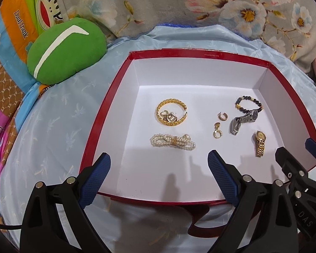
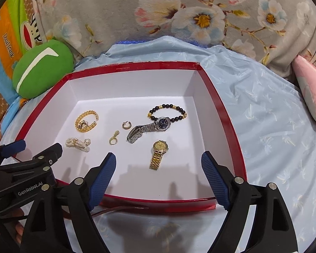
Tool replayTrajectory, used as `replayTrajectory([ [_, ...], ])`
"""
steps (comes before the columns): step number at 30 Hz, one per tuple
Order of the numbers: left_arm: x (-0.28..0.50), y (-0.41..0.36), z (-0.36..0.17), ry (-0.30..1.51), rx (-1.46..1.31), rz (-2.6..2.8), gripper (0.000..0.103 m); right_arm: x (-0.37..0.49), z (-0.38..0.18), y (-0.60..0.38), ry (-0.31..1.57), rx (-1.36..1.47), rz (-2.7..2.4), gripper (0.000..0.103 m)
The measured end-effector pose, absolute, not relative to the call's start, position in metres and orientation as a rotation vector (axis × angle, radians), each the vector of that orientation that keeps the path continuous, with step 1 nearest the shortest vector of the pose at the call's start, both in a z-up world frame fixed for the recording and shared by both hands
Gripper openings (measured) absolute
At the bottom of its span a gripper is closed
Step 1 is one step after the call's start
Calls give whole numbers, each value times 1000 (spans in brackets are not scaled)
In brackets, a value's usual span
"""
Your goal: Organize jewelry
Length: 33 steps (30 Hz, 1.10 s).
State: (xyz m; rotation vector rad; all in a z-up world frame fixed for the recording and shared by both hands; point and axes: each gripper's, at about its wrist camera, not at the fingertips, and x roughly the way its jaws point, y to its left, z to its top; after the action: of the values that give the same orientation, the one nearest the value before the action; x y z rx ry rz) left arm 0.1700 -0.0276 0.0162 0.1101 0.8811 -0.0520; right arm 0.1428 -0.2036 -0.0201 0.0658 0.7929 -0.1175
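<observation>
The left gripper (image 1: 159, 160) is held with its blue-padded fingers (image 1: 99, 168) spread wide and nothing between them, poised over the near edge of the red box (image 1: 200, 53). The right gripper (image 2: 159, 160) is likewise held wide apart and empty at the same near rim, just beside the left one. Just beyond the left fingertips a pearl bracelet (image 1: 172, 141) is seen on the white floor of the box, and behind it a gold bangle (image 1: 171, 113) with small rings gathered inside. Just beyond the right fingertips a gold watch (image 2: 159, 154) is laid out; further back a silver watch (image 2: 149, 129) is seen touching a black bead bracelet (image 2: 168, 111). Two gold earrings (image 2: 120, 132) are spotted between the groups. The box is rested on a pale blue cloth (image 2: 263, 126), and a green cushion (image 1: 66, 51) is seen at far left.
</observation>
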Motion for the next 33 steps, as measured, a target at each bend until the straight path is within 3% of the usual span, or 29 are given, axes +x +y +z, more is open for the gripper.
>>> replayTrajectory([
  [17, 169, -24, 13, 877, 123, -61, 98, 141, -22, -200, 800, 53, -115, 85],
  [33, 171, -23, 12, 883, 121, -69, 98, 141, -21, -201, 790, 54, -121, 86],
])
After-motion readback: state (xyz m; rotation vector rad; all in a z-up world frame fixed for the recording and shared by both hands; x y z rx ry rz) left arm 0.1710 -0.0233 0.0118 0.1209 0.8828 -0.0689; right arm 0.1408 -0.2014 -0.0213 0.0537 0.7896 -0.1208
